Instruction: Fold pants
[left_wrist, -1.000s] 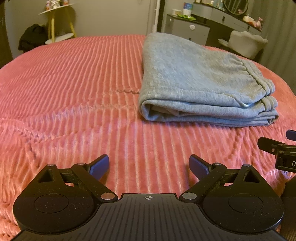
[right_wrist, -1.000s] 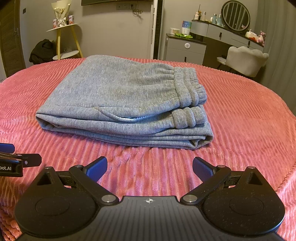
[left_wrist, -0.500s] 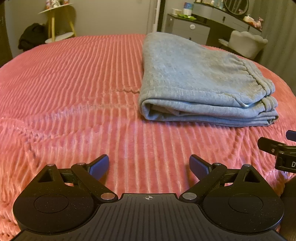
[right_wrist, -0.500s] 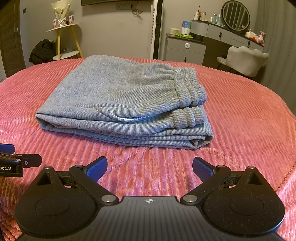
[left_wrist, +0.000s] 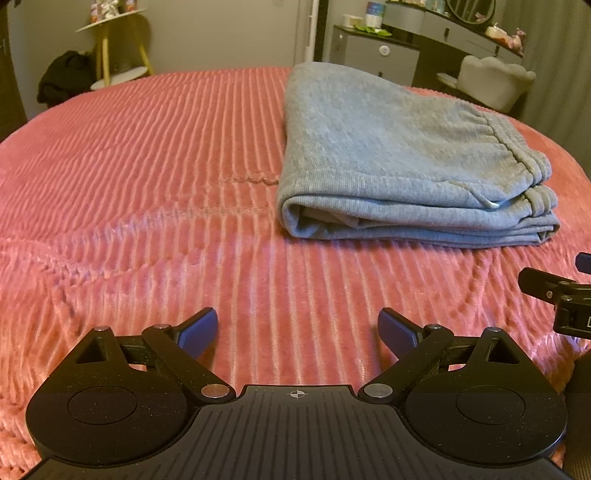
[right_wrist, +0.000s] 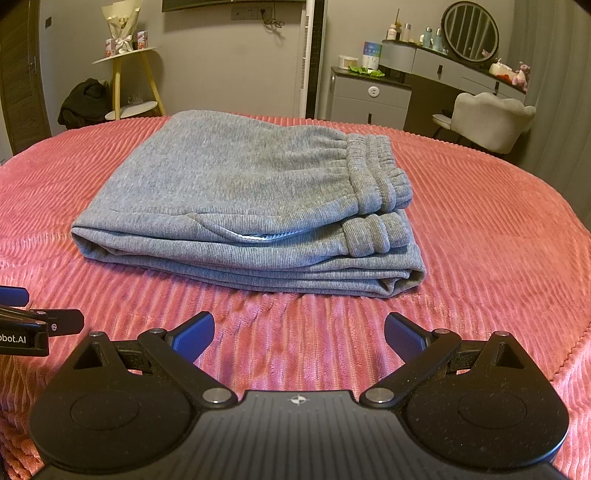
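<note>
Grey sweatpants lie folded in a flat stack on the pink ribbed bedspread, the elastic waistband and cuffs at the right end. In the right wrist view the same pants fill the middle, straight ahead. My left gripper hangs open over bare bedspread, short of the pants and to their left. My right gripper is open too, just in front of the stack's near edge, touching nothing. Each gripper shows at the side of the other's view: the right one, the left one.
Beyond the bed stand a yellow-legged side table with a dark bundle beside it, a grey dresser, a vanity with a round mirror and a pale chair. The bedspread's edge drops off at the right.
</note>
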